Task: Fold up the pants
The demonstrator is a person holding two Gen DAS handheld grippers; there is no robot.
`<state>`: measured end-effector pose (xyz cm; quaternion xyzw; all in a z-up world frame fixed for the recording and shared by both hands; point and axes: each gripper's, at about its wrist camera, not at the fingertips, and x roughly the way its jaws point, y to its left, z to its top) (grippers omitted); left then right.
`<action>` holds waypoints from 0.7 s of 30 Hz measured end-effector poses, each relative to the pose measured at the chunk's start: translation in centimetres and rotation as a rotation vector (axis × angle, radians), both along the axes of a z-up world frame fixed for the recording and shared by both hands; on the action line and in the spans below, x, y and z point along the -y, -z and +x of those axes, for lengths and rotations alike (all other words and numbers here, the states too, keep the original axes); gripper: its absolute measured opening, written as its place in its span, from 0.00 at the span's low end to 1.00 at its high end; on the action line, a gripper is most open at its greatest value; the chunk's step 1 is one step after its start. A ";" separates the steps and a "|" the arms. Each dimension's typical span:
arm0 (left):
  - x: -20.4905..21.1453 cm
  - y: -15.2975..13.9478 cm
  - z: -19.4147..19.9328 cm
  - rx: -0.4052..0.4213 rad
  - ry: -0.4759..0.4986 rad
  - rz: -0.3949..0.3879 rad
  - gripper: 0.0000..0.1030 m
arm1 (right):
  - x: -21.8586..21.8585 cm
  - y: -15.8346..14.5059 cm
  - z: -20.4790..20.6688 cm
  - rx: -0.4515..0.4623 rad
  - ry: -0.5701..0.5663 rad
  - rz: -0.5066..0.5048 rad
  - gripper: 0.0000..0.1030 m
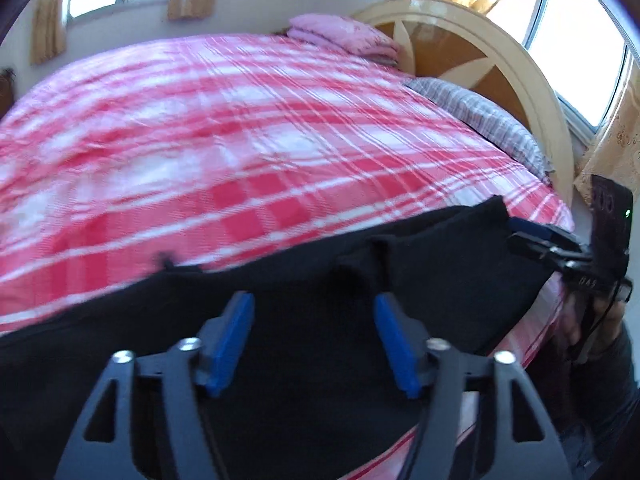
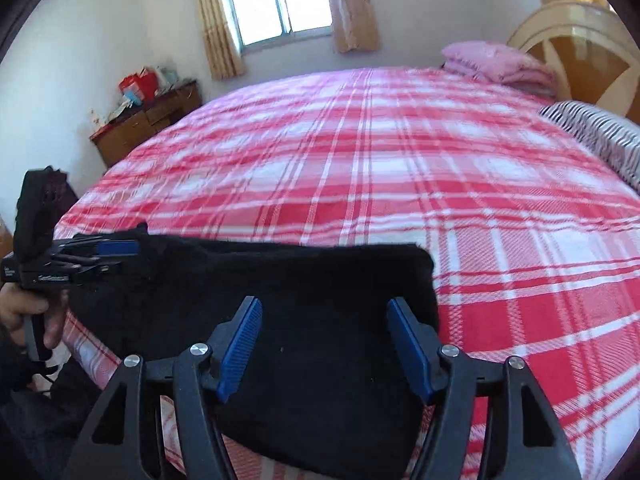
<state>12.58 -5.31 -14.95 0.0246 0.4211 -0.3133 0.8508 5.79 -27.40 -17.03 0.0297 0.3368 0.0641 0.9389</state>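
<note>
Black pants [image 2: 256, 280] are lying folded near the front edge of the bed [image 2: 360, 160], on top of a red-and-white plaid bedspread [image 1: 240, 140] that covers pretty much the whole mattress. From the right wrist view the fabric looks like a thick, flat rectangle with a rounded far-right corner, and its near part hangs toward the bed's edge. Both tools are spread wide with nothing pinched in them. The right gripper [image 2: 324, 340] hovers over the pants, blue pads well apart with only black cloth showing in the gap behind them, not squeezed. Same deal with the left gripper [image 1: 312, 336] in its own view: jaws apart, pants underneath and beyond, no fabric caught. In the right wrist view you can see the left gripper off at the left end of the pants, held in a hand [image 2: 24, 312], its blue tip right at the fabric's edge, though I can't tell if it actually touches. Up at the head of the bed there's a folded pink blanket [image 2: 496, 64], a striped pillow [image 2: 600, 136] and a cream headboard [image 1: 480, 36]. A wooden dresser [image 2: 148, 120] with red stuff on it sits by the curtained window [image 2: 280, 0].
</note>
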 end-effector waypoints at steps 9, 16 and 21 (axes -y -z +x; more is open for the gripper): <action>-14.5 -0.6 -1.0 0.140 -0.298 0.203 0.75 | -10.5 0.3 0.0 0.031 -0.221 -0.155 0.65; -22.8 1.5 -0.9 0.120 -0.513 0.246 0.75 | -14.8 3.3 0.9 -0.031 -0.298 -0.215 0.65; -25.0 4.4 -0.2 0.015 -0.527 0.113 0.76 | -14.6 5.2 1.4 -0.070 -0.287 -0.226 0.67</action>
